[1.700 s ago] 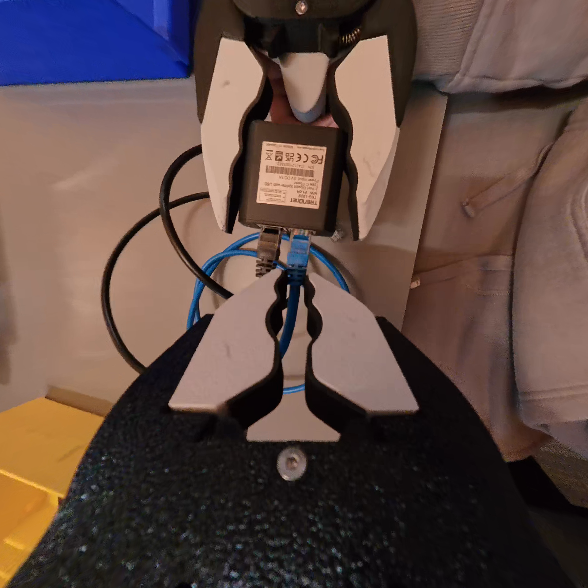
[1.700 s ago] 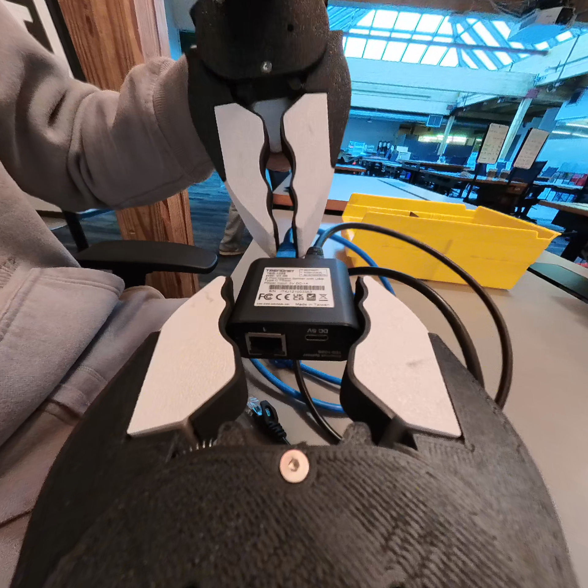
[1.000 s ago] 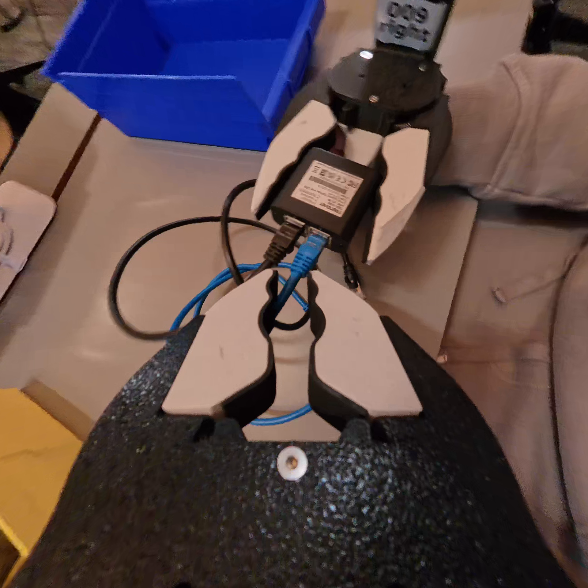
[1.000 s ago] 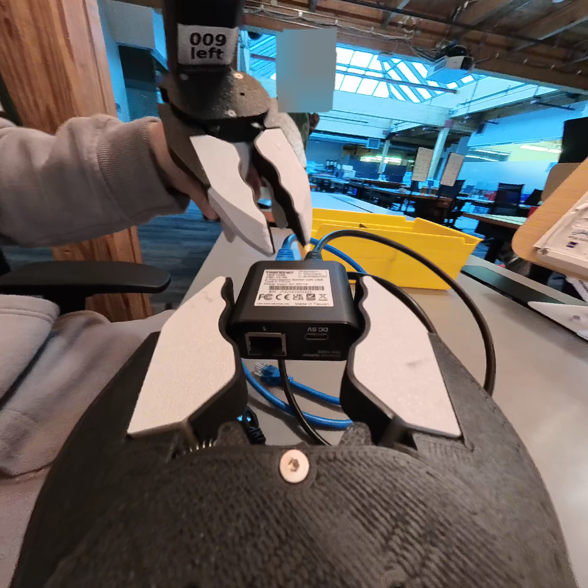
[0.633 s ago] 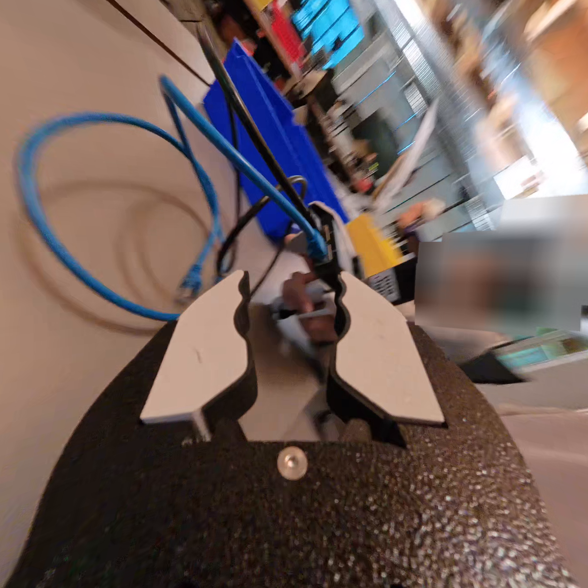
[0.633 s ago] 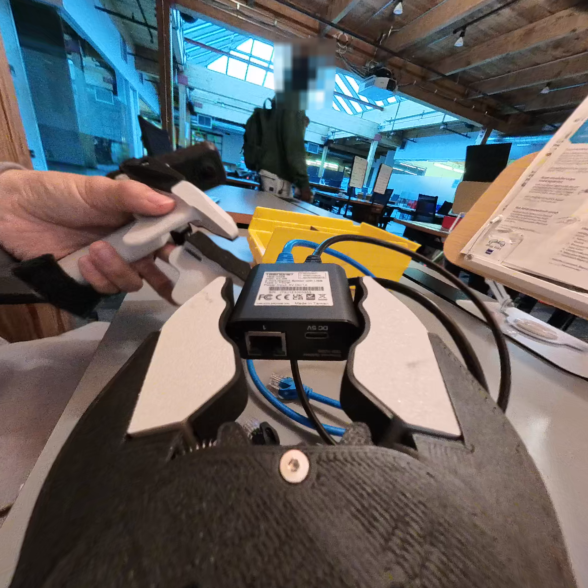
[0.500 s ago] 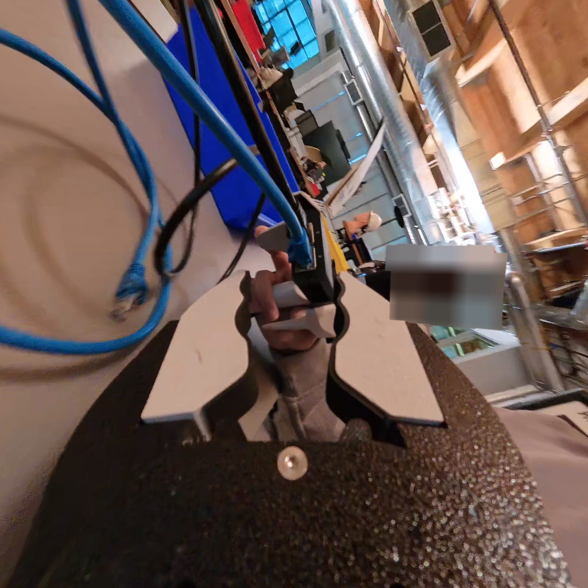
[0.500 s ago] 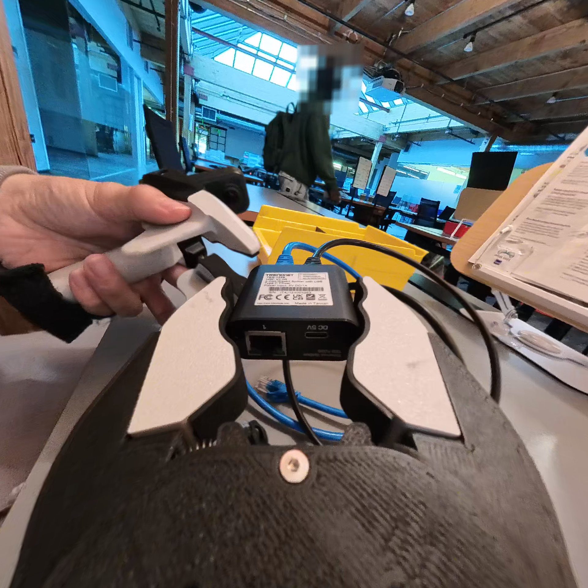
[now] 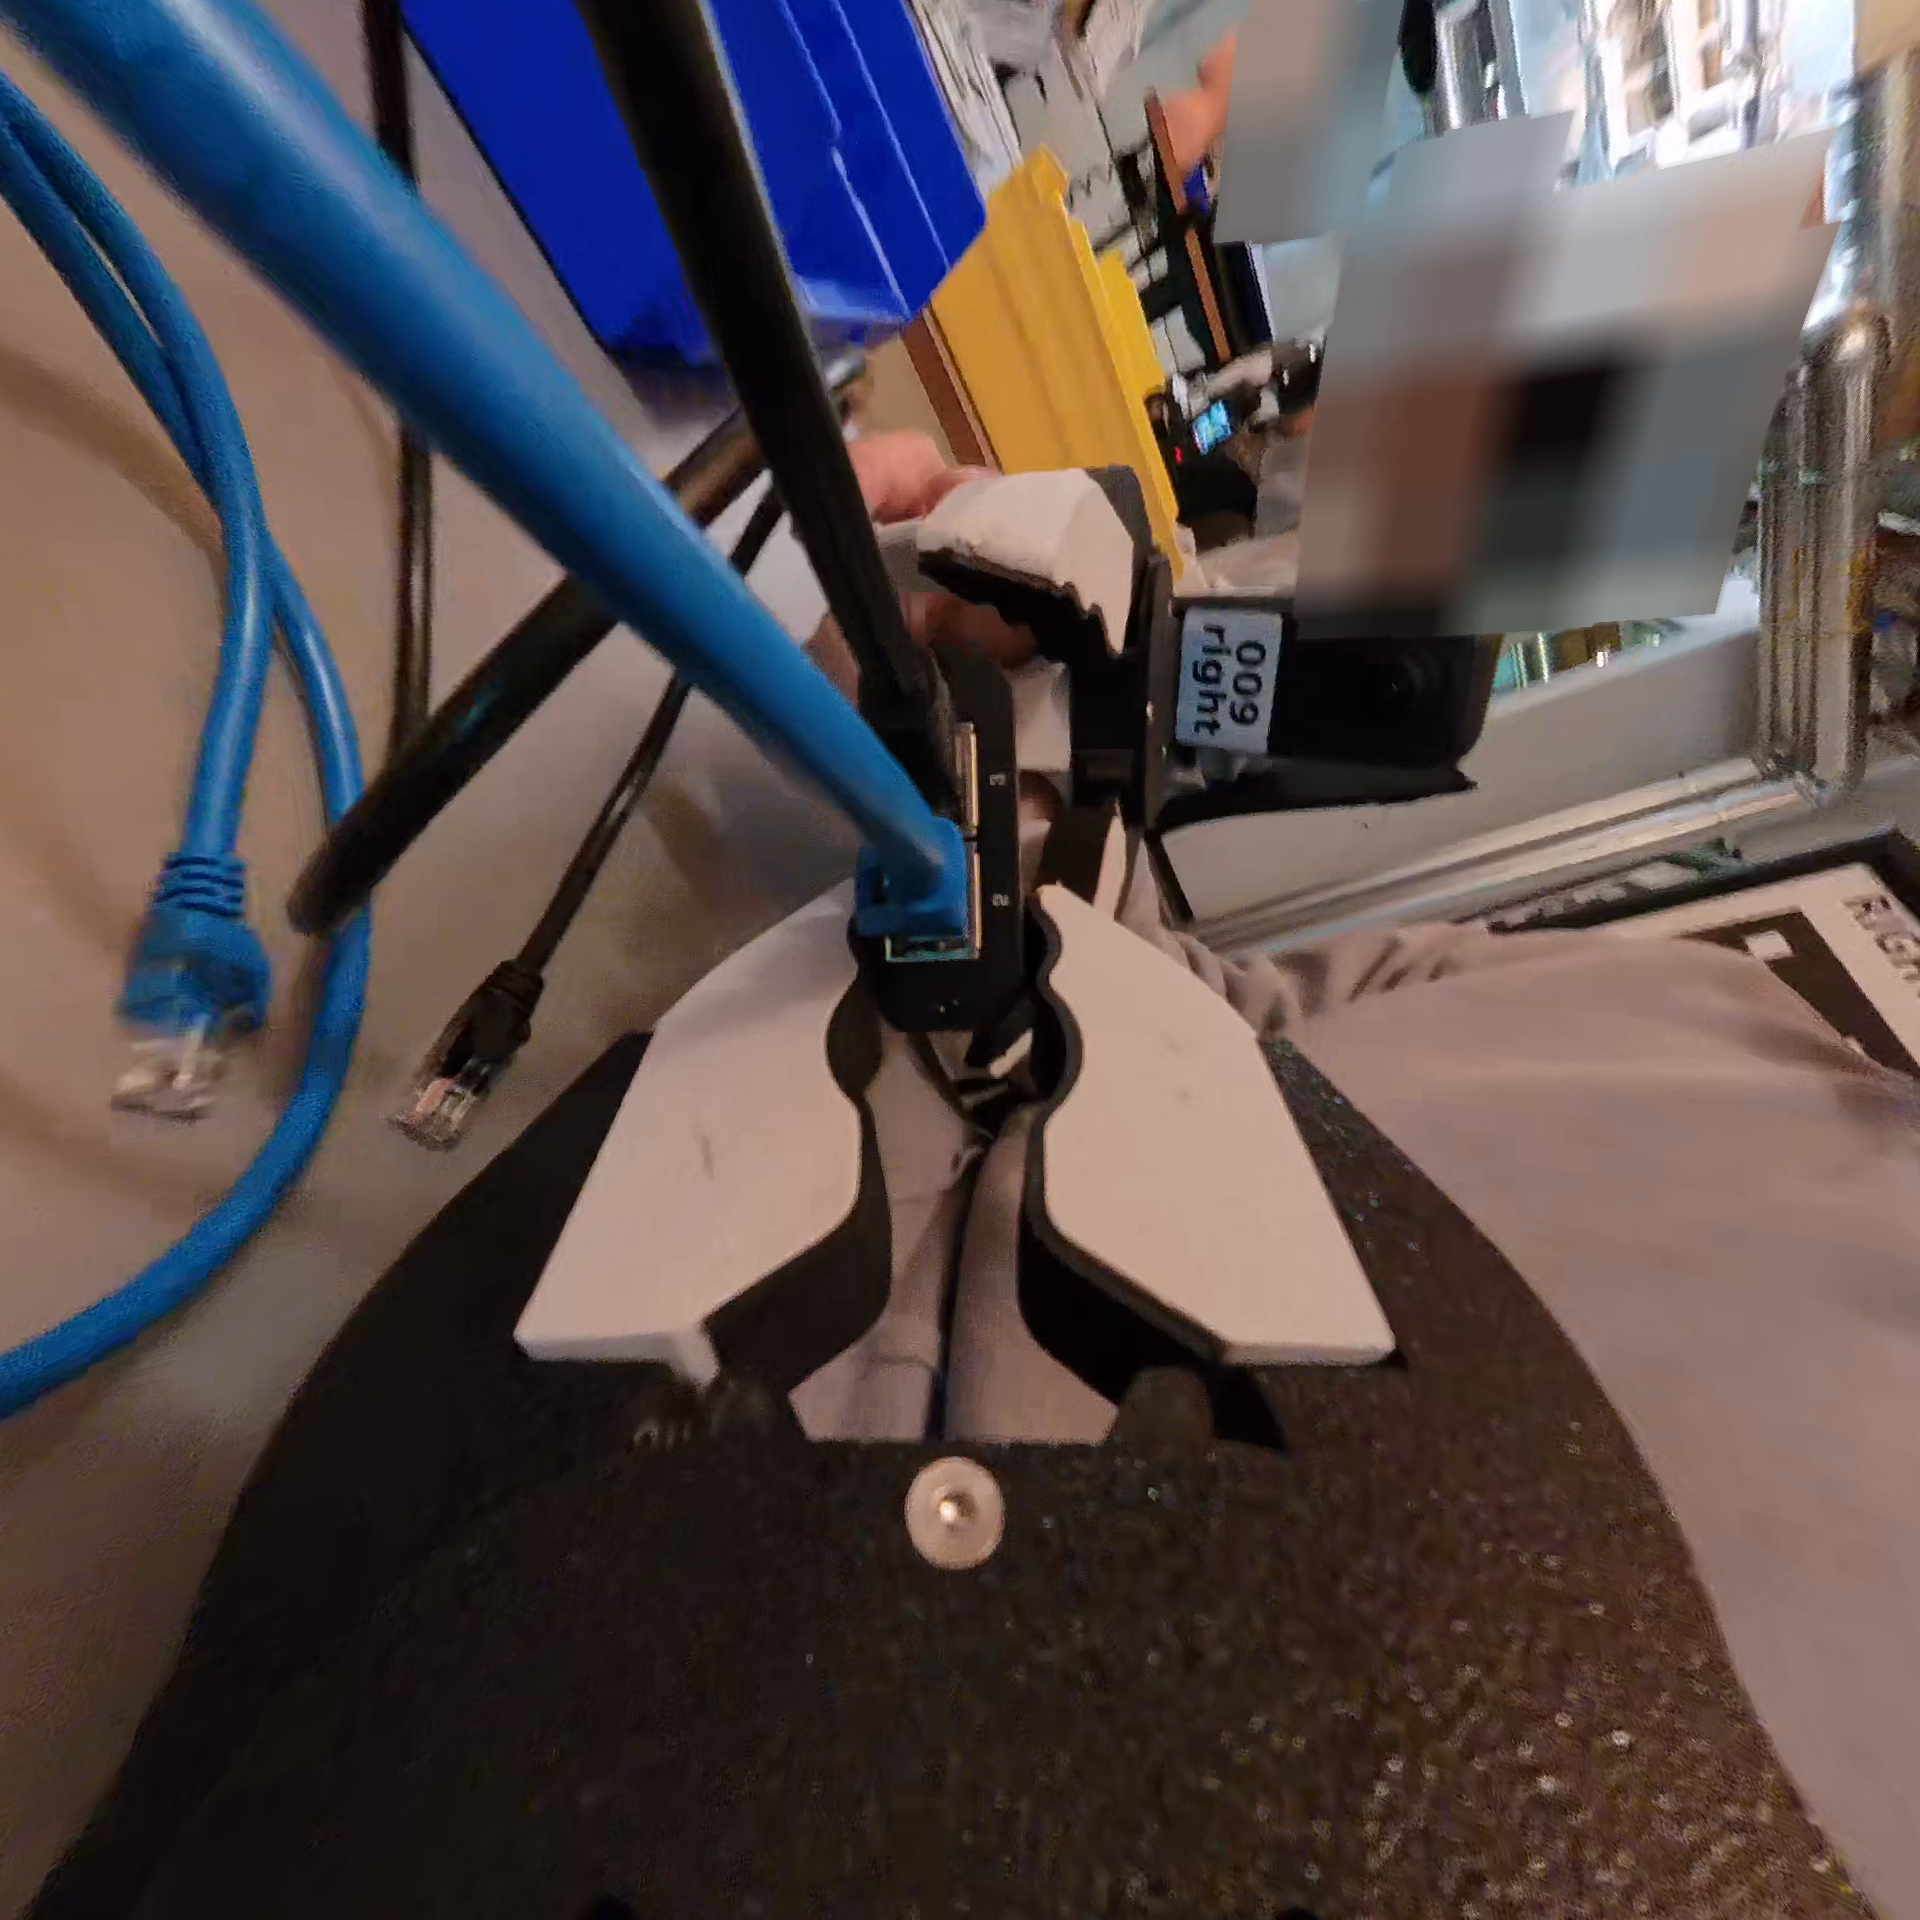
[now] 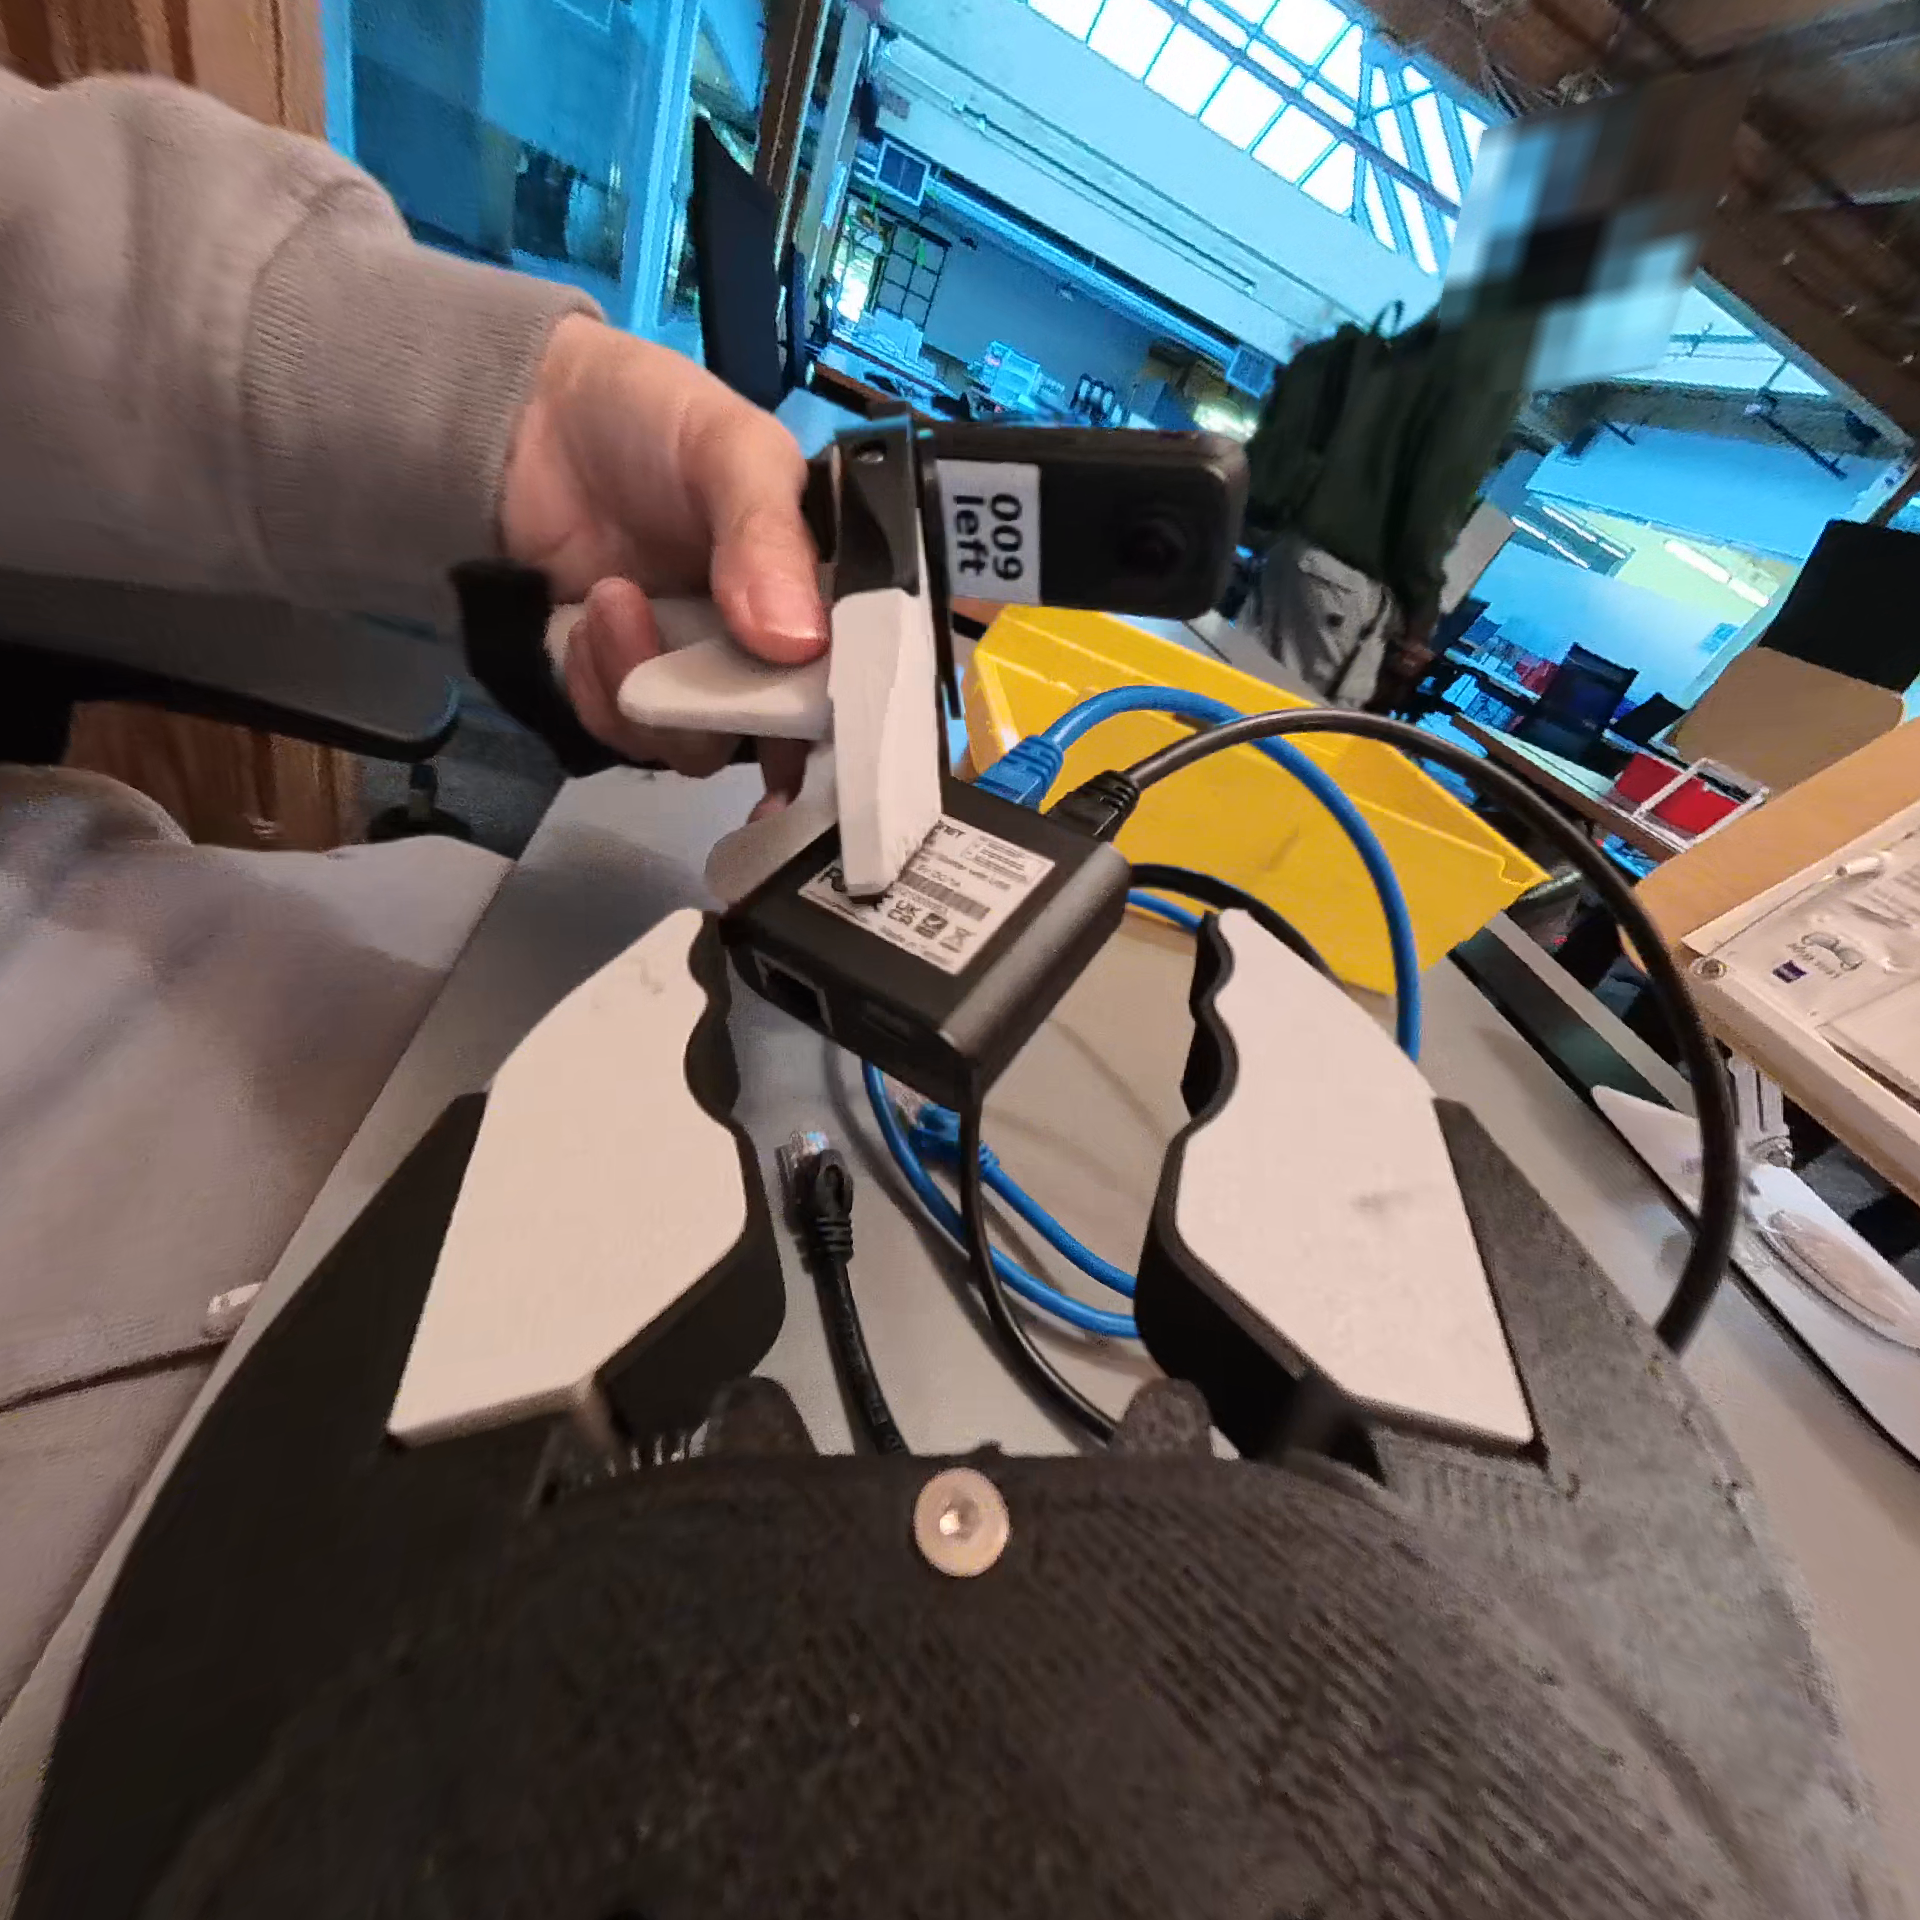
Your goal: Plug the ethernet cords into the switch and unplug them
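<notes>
The black switch [image 10: 966,935] hangs tilted above the grey table. My left gripper [image 9: 951,925] is shut on it, one white finger [image 10: 883,748] pressing its labelled top face. A blue ethernet cord [image 10: 1023,774] and a black cord [image 10: 1101,795] are plugged into its far side; both plugs show in the left wrist view, the blue plug [image 9: 914,894] and the black plug [image 9: 914,707]. My right gripper [image 10: 954,928] is open, its fingers standing wide on either side of the switch. The cords' loose ends, the blue end [image 9: 182,935] and the black end [image 9: 473,1049], lie on the table.
A yellow bin [image 10: 1247,790] stands behind the switch and a blue bin [image 9: 665,156] farther along the table [image 9: 104,727]. A board with papers [image 10: 1818,935] stands at the right. A person [image 10: 1351,468] stands in the background. My grey sleeve lies along the table edge. My two grippers' fingertips are within a few centimetres of each other.
My left gripper let go of the blue cord, swung round and shut on the switch. My right gripper opened and released the switch, which now tilts.
</notes>
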